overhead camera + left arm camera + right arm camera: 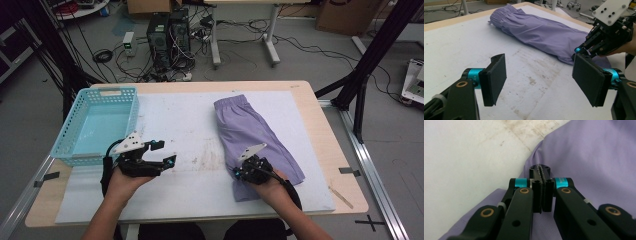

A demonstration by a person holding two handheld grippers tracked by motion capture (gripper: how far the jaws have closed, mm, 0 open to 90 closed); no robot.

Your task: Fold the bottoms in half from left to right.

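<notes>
At the bottom of the high view, a person's two hands hold grippers over a white, stained mat (190, 135) on a wooden table (327, 150). The right gripper (237, 173), lower centre-right, has its jaws pressed fully together at the near left edge of a pair of lilac shorts (250, 135); the right gripper view shows the pads meeting over the fabric's edge, though whether cloth is pinched between them cannot be told. The left gripper (167, 152), lower left, stands with jaws wide apart and nothing between them, above bare mat.

The shorts lie flat, folded lengthwise, running from the lower centre-right up to the gathered elastic waistband near the frame's centre, faintly creased. Bare mat lies open between the two grippers and on toward the far edge. A light blue plastic basket (70, 135) sits at the mat's left edge, just beyond the left gripper.
</notes>
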